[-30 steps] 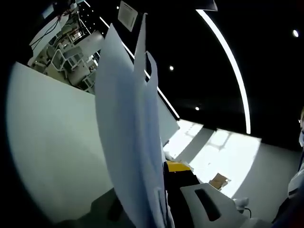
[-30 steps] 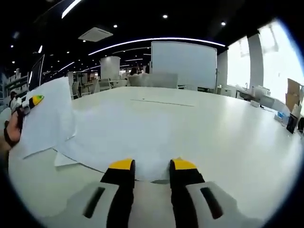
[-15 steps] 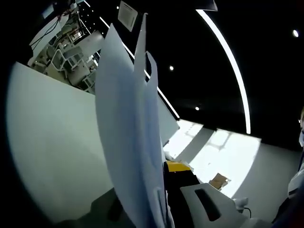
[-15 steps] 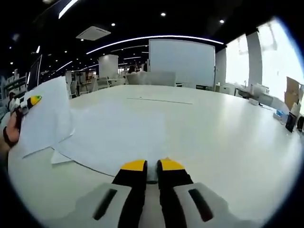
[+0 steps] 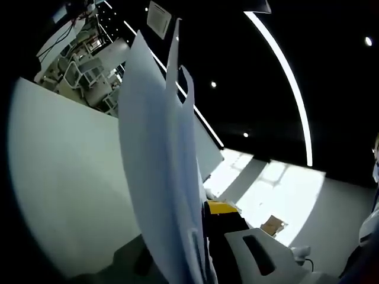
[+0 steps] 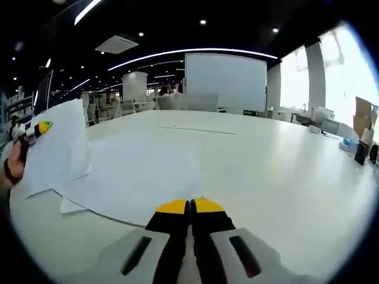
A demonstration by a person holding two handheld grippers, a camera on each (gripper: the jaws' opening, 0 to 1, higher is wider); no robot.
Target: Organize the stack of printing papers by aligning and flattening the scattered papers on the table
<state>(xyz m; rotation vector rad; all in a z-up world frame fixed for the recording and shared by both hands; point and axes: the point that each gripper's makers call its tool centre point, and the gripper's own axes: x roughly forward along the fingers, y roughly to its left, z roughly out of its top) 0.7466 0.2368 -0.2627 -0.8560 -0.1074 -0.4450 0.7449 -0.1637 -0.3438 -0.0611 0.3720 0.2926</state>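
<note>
In the right gripper view, the right gripper (image 6: 189, 206) has its yellow-tipped jaws pressed together at the near edge of the papers (image 6: 142, 177), which lie spread flat on the white counter (image 6: 284, 171); whether a sheet is pinched between them cannot be told. At the papers' left end, the left gripper (image 6: 40, 127) lifts that end off the counter. In the left gripper view, the left gripper (image 5: 201, 236) pinches the papers (image 5: 160, 177), which rise edge-on straight from between its jaws.
</note>
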